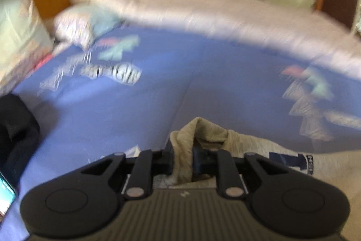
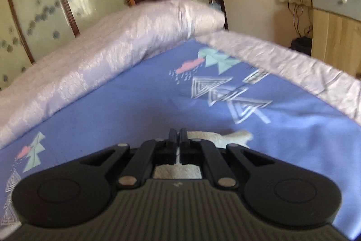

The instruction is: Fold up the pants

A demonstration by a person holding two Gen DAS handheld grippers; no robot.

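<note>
The pants are light grey sweatpants (image 1: pixel 259 146) with a dark blue printed patch, lying on a blue patterned bedsheet (image 1: pixel 158 105). In the left wrist view my left gripper (image 1: pixel 182 159) is shut on a bunched fold of the grey fabric, which sticks up between the jaws. In the right wrist view my right gripper (image 2: pixel 177 146) has its jaws nearly together on a thin edge of the pants (image 2: pixel 225 137), whose pale fabric lies just beyond and under the fingers, low over the sheet (image 2: pixel 135 105).
A pale pink quilt (image 1: pixel 203 12) is rolled along the far side of the bed, also in the right wrist view (image 2: pixel 101 46). Pillows (image 1: pixel 85 22) and a wooden headboard are far left. A black item (image 1: pixel 15 128) and a phone lie at the left edge. A cabinet (image 2: pixel 336 22) stands beyond the bed.
</note>
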